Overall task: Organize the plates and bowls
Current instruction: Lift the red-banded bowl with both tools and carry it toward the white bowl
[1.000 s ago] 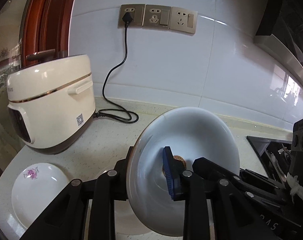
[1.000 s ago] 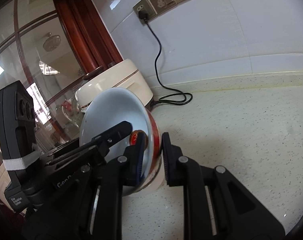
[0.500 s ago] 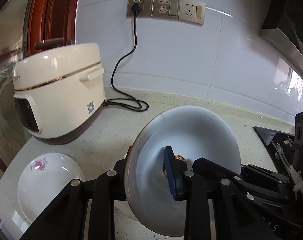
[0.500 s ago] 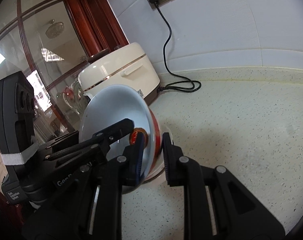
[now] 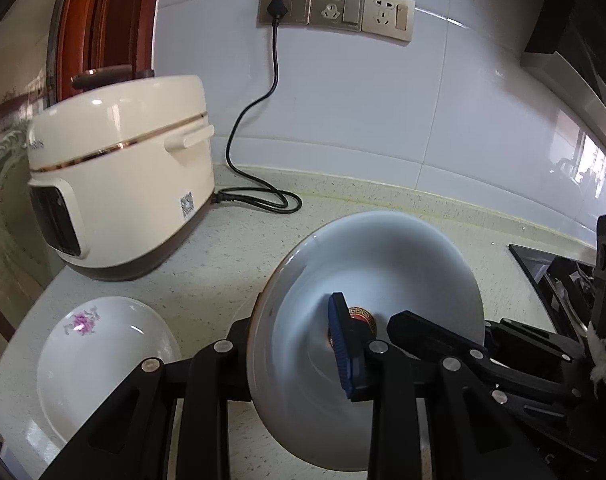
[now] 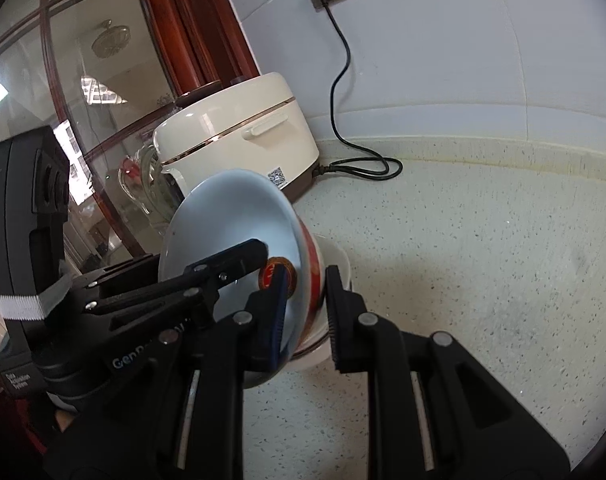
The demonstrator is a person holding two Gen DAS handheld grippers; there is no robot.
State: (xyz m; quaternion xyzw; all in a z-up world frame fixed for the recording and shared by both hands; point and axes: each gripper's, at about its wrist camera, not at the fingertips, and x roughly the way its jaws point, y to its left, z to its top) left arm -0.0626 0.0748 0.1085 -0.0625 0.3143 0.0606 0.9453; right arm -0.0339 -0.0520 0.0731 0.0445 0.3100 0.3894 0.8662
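A white bowl [image 5: 375, 264] with a red outer band [image 6: 309, 276] and a red-gold emblem inside hangs tilted on its side above the counter. Both grippers hold it. My left gripper [image 5: 291, 352] is shut on its wall, with the blue pad inside and the other finger behind. My right gripper [image 6: 305, 280] is shut on the opposite wall, one pad inside and one on the red outside. Each view also shows the other gripper's inner finger [image 5: 415, 324] [image 6: 239, 256]. Just under the bowl, a white dish [image 6: 339, 264] sits on the counter.
A white plate with a pink flower [image 5: 99, 356] lies on the counter at the left. A cream rice cooker [image 5: 119, 196] stands behind it, its black cord [image 5: 263, 196] running up to wall sockets. A black stove edge [image 5: 543, 264] is at the right.
The bowl has sunk a little toward the white dish, and the right gripper has rolled slightly. Both grips on the bowl are unchanged.
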